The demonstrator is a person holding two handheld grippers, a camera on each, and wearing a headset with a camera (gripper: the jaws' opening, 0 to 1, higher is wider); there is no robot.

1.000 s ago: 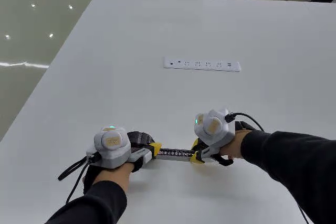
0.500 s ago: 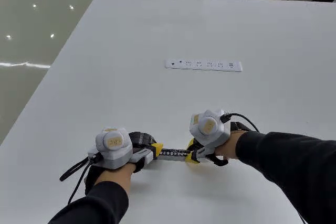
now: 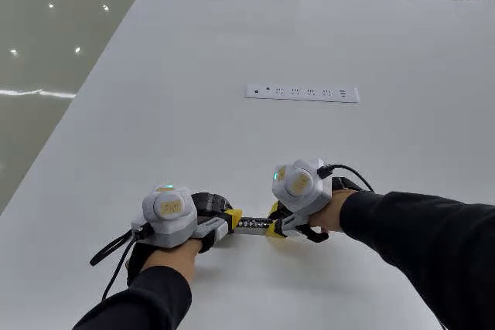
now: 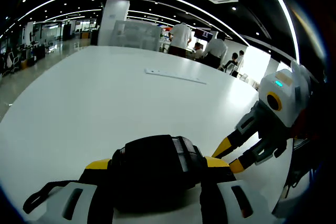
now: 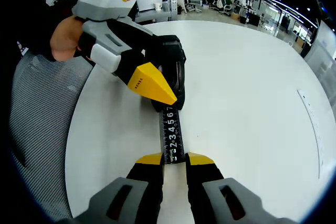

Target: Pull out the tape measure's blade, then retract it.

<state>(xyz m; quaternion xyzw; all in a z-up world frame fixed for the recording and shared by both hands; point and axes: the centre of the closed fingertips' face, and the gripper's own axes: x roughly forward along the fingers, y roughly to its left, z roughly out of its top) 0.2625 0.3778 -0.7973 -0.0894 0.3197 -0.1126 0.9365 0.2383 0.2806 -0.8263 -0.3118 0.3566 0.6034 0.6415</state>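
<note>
My right gripper (image 5: pixel 173 159) has its jaws pinched together on the tip of the blade (image 5: pixel 171 132), numbered face up. My left gripper (image 4: pixel 157 164) has its jaws clamped around the black tape measure (image 4: pixel 156 167), low over the near part of the white tabletop (image 3: pixel 232 52). A short run of blade spans between the two grippers. I count one tape measure and one white power strip (image 3: pixel 302 93), which lies flat farther out, well apart from it. The tabletop is plain and matte. Beyond its left edge is a glossy floor (image 3: pixel 46 44), and several people (image 4: pixel 181 35) stand at the far end of a lit open room.
</note>
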